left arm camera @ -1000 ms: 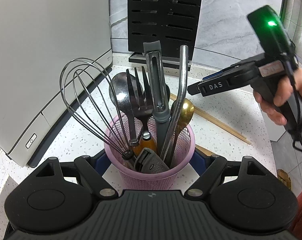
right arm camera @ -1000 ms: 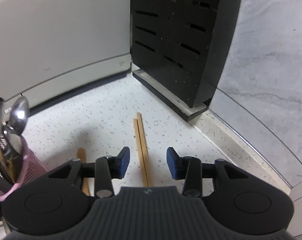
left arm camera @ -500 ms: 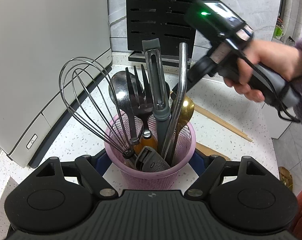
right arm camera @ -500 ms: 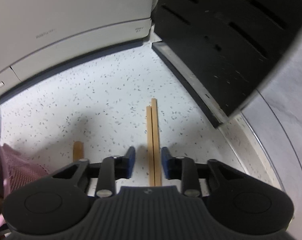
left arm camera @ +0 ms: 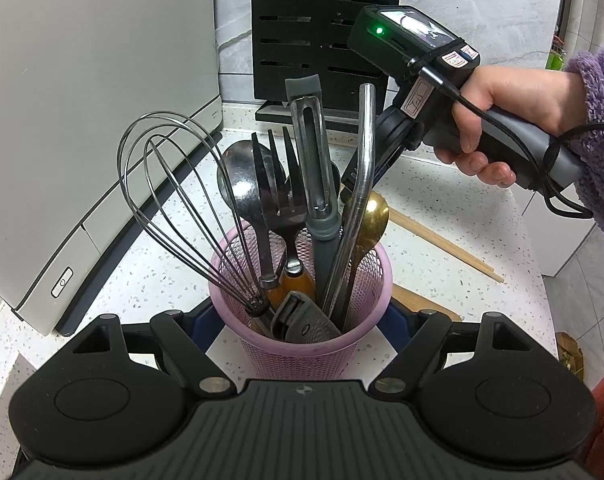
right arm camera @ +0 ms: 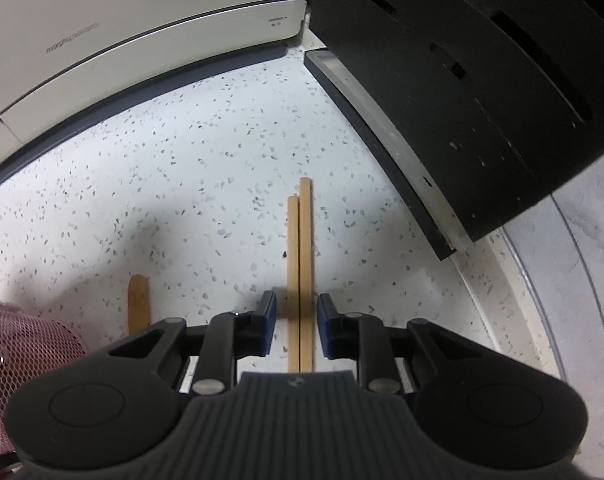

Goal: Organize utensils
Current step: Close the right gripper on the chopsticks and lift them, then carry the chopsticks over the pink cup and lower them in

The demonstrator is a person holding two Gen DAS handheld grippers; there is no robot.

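A pink mesh utensil holder (left arm camera: pixel 302 344) stands between my left gripper's (left arm camera: pixel 300 320) blue pads, which press on its sides. In it stand a whisk (left arm camera: pixel 174 200), a spoon, a fork, a peeler, a metal straw and a gold spoon. Two wooden chopsticks (right arm camera: pixel 300 248) lie side by side on the speckled counter, and my right gripper (right arm camera: pixel 297 312) points down over them. Its jaws stand narrow around the pair, with a thin gap showing on each side. In the left wrist view a hand (left arm camera: pixel 502 120) holds that gripper behind the holder, and the chopsticks (left arm camera: pixel 442 242) run out to the right.
A flat wooden stick (right arm camera: pixel 137 304) lies left of the chopsticks, beside the pink holder (right arm camera: pixel 30 344). A white appliance (left arm camera: pixel 82 120) fills the left. A black slotted block (right arm camera: pixel 482 80) stands close behind and to the right. The counter edge (left arm camera: pixel 542 280) drops off at the right.
The right gripper tipped downward and came in over the chopsticks, its jaws narrowing around them. The left gripper and the holder stayed put.
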